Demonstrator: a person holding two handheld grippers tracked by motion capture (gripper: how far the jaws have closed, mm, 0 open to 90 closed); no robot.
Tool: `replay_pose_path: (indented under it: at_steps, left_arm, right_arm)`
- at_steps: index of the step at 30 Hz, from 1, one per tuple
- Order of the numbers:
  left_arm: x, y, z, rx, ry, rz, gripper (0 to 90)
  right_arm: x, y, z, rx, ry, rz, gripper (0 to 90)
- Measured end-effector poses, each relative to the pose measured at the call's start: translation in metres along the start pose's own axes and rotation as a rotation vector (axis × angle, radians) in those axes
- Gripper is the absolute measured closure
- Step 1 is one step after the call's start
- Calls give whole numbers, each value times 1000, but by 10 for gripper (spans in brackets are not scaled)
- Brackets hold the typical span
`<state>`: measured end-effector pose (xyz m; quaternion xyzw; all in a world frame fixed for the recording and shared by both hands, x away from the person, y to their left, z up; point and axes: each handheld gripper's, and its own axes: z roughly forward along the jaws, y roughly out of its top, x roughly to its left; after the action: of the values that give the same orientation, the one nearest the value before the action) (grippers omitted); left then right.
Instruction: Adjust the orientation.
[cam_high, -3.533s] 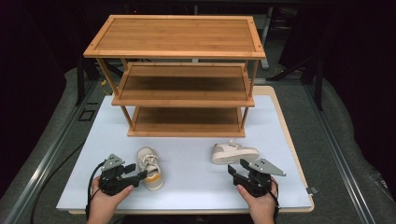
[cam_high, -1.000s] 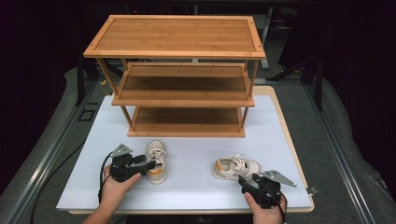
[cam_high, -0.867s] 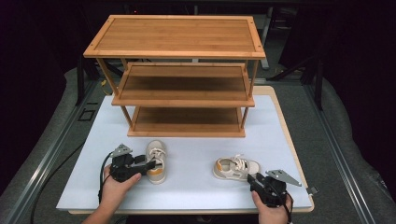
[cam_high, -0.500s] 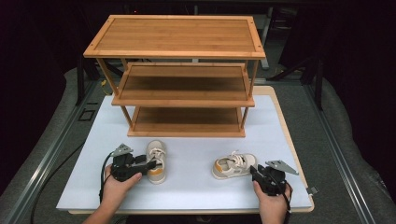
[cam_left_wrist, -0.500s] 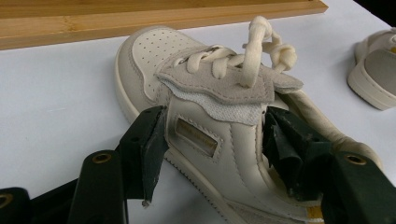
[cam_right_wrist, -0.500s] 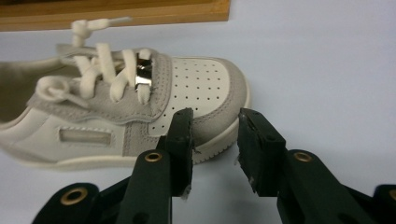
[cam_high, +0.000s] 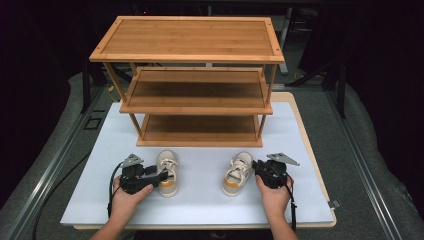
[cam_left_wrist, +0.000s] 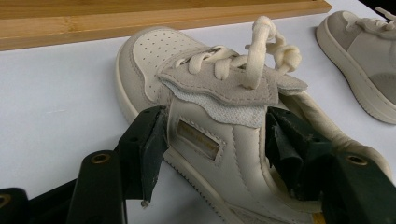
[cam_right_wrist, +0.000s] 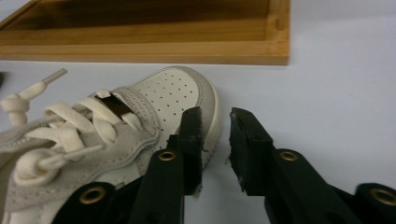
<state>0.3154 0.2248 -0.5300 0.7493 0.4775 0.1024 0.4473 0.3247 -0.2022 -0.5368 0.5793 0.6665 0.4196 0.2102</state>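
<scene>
Two small cream sneakers stand on the white mat (cam_high: 200, 205) in front of a wooden three-tier shelf (cam_high: 196, 106), toes toward it. The left shoe (cam_high: 167, 169) (cam_left_wrist: 201, 135) is held at its ankle side by my left gripper (cam_high: 162, 176) (cam_left_wrist: 215, 112), one jaw outside the wall and the other at the opening. The right shoe (cam_high: 237, 172) (cam_right_wrist: 116, 126) stands about a hand's width to its right. My right gripper (cam_high: 256, 166) (cam_right_wrist: 215, 114) is against that shoe's toe, its jaws a narrow gap apart with nothing between them.
The shelf's bottom board (cam_right_wrist: 154, 46) lies just beyond both shoes, and all its tiers are bare. The mat's front edge (cam_high: 200, 223) is close behind the hands. A grey padded surround (cam_high: 370, 165) borders the table, and a cable (cam_high: 111, 192) trails from the left gripper.
The right shoe has swung from lying crosswise to toe toward the shelf, and my right gripper has moved up to its toe. The left gripper and its shoe have stayed put for the last second.
</scene>
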Motion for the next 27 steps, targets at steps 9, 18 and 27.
replay_pose_path:
  at_steps: [9,18,27]
  left_arm:
    - [-1,-1,-1,-9,2,-4,407]
    - [-3,0,-4,-4,16,-13,432]
    - [-10,1,-4,-18,70,1,449]
  right_arm:
    - [17,3,13,-5,75,-41,900]
    - [25,6,-17,-67,90,-88,862]
    - [56,-9,-48,-73,92,-120,591]
